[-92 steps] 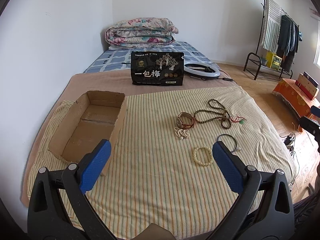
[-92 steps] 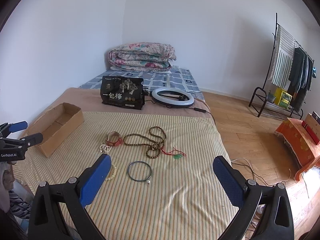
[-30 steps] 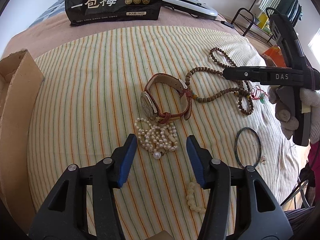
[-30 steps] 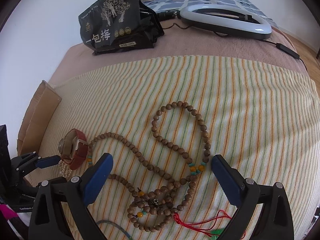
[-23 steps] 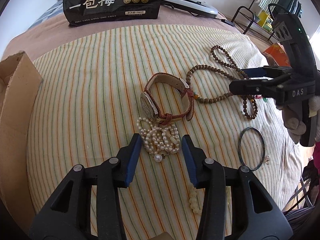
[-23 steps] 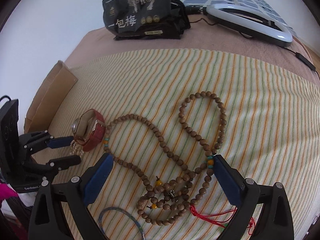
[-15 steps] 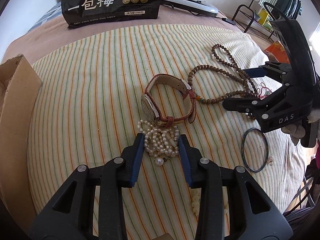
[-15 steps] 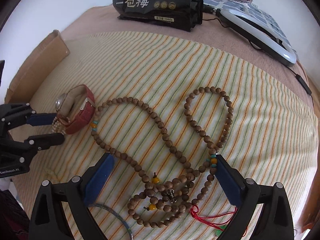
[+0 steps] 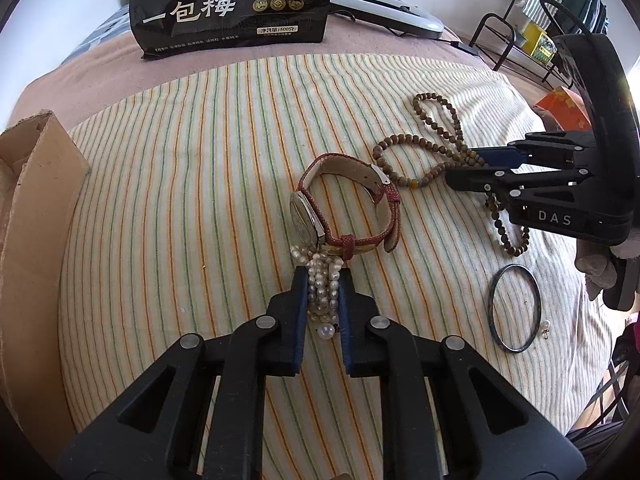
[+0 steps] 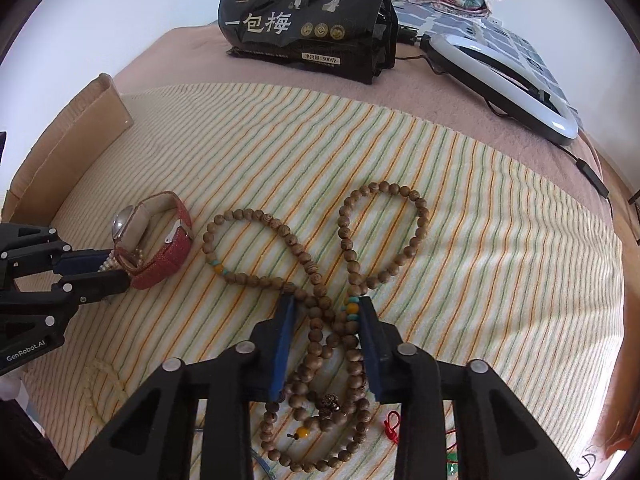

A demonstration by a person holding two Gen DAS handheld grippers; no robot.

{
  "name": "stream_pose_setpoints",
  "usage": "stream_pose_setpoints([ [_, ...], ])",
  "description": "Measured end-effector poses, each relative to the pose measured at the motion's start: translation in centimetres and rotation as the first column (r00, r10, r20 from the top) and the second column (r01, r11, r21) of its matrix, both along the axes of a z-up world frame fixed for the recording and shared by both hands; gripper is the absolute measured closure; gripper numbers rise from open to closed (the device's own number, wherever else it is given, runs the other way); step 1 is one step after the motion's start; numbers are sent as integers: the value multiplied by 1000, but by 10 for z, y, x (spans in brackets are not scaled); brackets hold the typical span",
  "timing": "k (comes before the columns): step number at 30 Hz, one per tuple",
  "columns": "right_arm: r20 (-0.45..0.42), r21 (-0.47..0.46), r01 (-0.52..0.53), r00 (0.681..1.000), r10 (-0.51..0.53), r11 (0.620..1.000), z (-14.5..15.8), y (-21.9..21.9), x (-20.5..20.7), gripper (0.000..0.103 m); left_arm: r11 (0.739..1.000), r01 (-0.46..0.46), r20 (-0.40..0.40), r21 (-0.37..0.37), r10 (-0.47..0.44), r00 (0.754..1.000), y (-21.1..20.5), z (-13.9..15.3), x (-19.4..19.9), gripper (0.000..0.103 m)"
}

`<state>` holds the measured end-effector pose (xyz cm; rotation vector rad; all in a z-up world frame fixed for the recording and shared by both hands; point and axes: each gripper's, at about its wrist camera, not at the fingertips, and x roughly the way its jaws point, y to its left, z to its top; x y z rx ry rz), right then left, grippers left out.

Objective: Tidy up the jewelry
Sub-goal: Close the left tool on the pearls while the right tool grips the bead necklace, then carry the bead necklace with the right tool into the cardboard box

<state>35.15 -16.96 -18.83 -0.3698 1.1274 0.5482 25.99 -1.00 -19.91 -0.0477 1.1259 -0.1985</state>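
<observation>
Pearl bracelet [image 9: 322,288]: small off-white beads in bunched strands, one larger pearl hanging at near end; lies on striped cloth [image 9: 180,200], touching red-strap watch [image 9: 344,216] just beyond. Left gripper [image 9: 323,280] jaws just closing, blue pads pressing bunch from both sides.

Wooden bead necklace [image 10: 316,280]: brown grained beads, few turquoise and amber ones, looped in figure-eight, tangled heap at near end. Right gripper [image 10: 326,312] jaws just closing, pads clamped on crossing strands. Dark bangle [image 9: 516,308] near, apart.
</observation>
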Motion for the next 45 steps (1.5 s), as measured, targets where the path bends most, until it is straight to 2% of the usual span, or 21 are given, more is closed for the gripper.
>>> stream_pose_setpoints([
  [3, 9, -1, 9, 1000, -9, 1000, 2, 3, -2, 92, 1000, 7, 2, 2, -7, 1000, -2, 2, -2, 91],
  [9, 39, 29, 60, 997, -61, 998, 15, -8, -8, 92, 1000, 12, 33, 3, -12, 999, -4, 14, -8, 95],
  [19, 120, 125, 111, 985, -126, 986, 71, -21, -22, 92, 1000, 10, 90, -13, -9, 996, -1, 44, -20, 96],
  [32, 247, 197, 89, 959, -137, 976, 145, -15, -61, 92, 999, -1, 216, -42, 10, 976, 13, 108, -48, 96],
  [45, 388, 240, 60, 909, -153, 969, 232, -6, -102, 92, 998, -29, 313, -63, 48, 949, 40, 165, -81, 96],
])
